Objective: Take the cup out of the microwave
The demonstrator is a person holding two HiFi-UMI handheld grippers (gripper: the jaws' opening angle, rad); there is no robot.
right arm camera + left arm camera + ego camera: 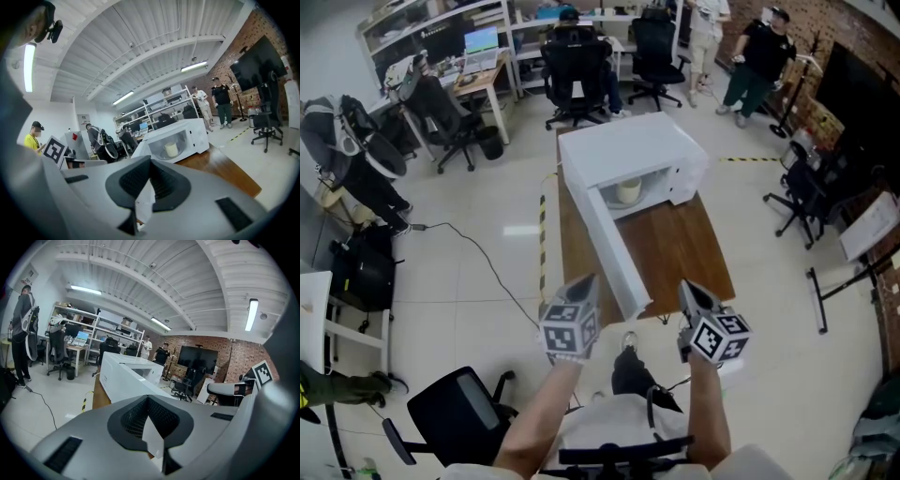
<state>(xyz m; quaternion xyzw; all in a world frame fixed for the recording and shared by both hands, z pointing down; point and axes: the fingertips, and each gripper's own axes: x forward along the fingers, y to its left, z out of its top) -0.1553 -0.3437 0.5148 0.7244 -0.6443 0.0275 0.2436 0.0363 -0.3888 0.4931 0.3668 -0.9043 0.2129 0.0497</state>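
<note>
One cup (628,192) inside microwave (623,141), its door (614,248) open | left gripper (586,281), right gripper (689,289) both short of microwave, fingers together, empty | step: we judge approach | next: we need one gripper's fingers spread, then reach around cup.
</note>
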